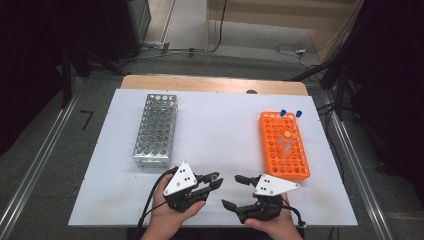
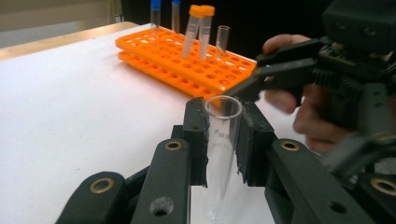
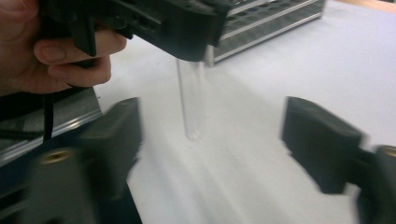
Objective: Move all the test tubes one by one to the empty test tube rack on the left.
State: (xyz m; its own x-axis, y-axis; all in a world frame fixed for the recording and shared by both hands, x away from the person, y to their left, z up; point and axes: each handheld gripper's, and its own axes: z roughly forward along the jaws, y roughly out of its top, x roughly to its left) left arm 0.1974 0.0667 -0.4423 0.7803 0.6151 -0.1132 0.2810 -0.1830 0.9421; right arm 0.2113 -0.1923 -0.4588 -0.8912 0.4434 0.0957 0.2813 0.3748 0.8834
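Glass tube (image 2: pixel 222 140) clamped upright in left gripper (image 2: pixel 223 140) fingers; right gripper (image 3: pixel 210 140) fingers released, spread. Keep it vertical toward the far-left steel rack (image 1: pixel 155 130) on the worktop (image 1: pixel 215 135).

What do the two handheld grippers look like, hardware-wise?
Both are black linkage-type units. The left gripper and right gripper each carry a pale grey three-cornered plate with small black dots on top. The arms show brass-coloured pivot bushings and end in blocky black jaws. A black cable trails from the left one. Hands are bare; no sleeves in frame.
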